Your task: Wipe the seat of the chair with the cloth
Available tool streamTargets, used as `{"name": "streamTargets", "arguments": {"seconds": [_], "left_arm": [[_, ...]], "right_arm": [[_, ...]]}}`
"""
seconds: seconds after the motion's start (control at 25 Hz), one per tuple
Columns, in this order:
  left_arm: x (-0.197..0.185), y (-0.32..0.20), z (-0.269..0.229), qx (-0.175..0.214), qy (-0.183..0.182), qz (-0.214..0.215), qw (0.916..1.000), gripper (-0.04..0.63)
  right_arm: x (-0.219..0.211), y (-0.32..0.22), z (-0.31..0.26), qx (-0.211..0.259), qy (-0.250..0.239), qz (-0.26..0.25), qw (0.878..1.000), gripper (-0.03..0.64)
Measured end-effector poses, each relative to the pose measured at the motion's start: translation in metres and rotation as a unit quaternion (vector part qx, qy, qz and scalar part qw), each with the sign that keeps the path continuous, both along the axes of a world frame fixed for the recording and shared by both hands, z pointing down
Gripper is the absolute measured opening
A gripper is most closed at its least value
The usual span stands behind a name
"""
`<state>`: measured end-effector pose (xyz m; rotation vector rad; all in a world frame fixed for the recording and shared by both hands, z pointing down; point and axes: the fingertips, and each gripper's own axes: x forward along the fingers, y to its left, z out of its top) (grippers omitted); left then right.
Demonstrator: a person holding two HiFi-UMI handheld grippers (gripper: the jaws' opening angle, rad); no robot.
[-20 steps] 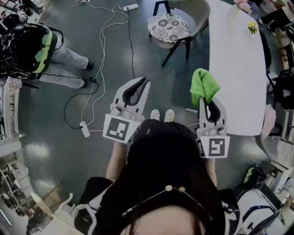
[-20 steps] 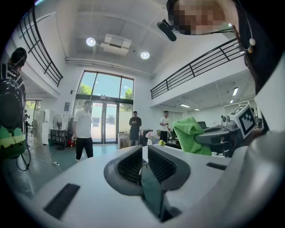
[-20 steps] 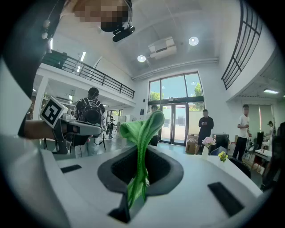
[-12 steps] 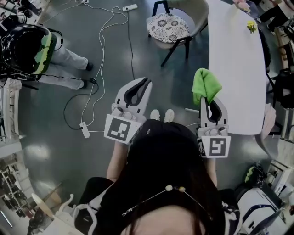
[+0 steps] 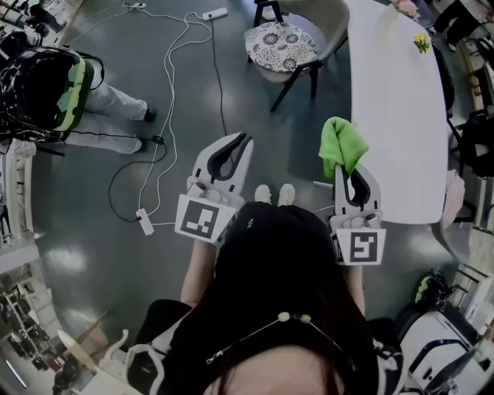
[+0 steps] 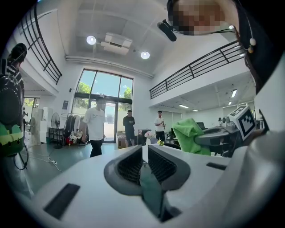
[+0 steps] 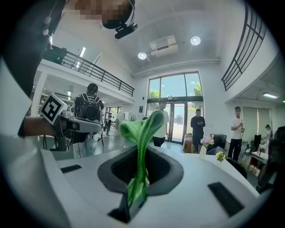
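The chair [image 5: 292, 40] with a round patterned seat cushion [image 5: 280, 37] stands at the far end of the floor, beside the white table [image 5: 394, 116]. My right gripper [image 5: 345, 167] is shut on the green cloth [image 5: 342, 142], which bunches up above the jaws; in the right gripper view the cloth [image 7: 141, 129] runs down between them. My left gripper [image 5: 245, 140] is held level to the left, shut with nothing in it. In the left gripper view, the cloth [image 6: 189, 133] shows to the right. Both grippers hover over the floor, well short of the chair.
White cables [image 5: 179, 54] and a power strip [image 5: 219, 12] lie on the grey floor ahead and left. A person with a black and green backpack [image 5: 48, 86] sits at far left. A yellow flower [image 5: 421, 44] lies on the table. Several people stand by the glass doors [image 7: 176, 118].
Hardly anything: the head view drifts slightly, so the chair sits a little higher in frame. Both grippers keep their place and the cloth stays held.
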<state>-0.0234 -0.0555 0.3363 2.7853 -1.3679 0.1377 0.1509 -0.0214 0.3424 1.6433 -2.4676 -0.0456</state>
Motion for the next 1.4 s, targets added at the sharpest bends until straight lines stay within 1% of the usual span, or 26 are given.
{"name": "streamTargets", "arguments": {"seconds": [0.16, 0.32, 0.4, 0.52, 0.72, 0.84, 1.12, 1.24, 1.4], "left_arm": [[-0.01, -0.002, 0.002, -0.008, 0.007, -0.004, 0.9999, 0.041], [-0.028, -0.008, 0.004, -0.019, 0.001, -0.013, 0.9997, 0.041], [-0.035, -0.008, 0.009, -0.017, 0.001, -0.008, 0.9998, 0.041], [-0.041, -0.008, 0.014, -0.01, 0.004, 0.003, 0.9999, 0.041], [-0.044, -0.009, 0.013, -0.013, 0.013, 0.004, 0.9998, 0.041], [-0.046, -0.01, 0.014, -0.014, 0.012, 0.006, 0.9998, 0.041], [-0.056, -0.014, 0.01, -0.013, 0.018, 0.004, 0.9997, 0.041], [-0.056, -0.014, 0.014, -0.018, 0.017, 0.005, 0.9997, 0.041], [-0.049, -0.013, 0.014, -0.017, 0.017, 0.012, 0.9996, 0.041]], "right_arm": [[-0.01, -0.002, 0.002, -0.003, 0.001, 0.003, 1.0, 0.043], [-0.024, -0.005, 0.003, -0.005, 0.006, 0.004, 1.0, 0.043], [-0.033, -0.006, 0.002, -0.001, 0.006, 0.004, 1.0, 0.043], [-0.041, -0.007, 0.008, -0.008, 0.014, 0.004, 1.0, 0.043], [-0.05, -0.01, 0.013, -0.015, 0.009, 0.003, 1.0, 0.043], [-0.053, -0.012, 0.013, -0.014, 0.005, 0.005, 1.0, 0.043], [-0.062, -0.017, 0.009, -0.014, 0.016, 0.003, 1.0, 0.043], [-0.062, -0.017, 0.009, -0.021, 0.02, 0.008, 1.0, 0.043], [-0.061, -0.011, 0.008, -0.014, 0.015, 0.003, 1.0, 0.043]]}}
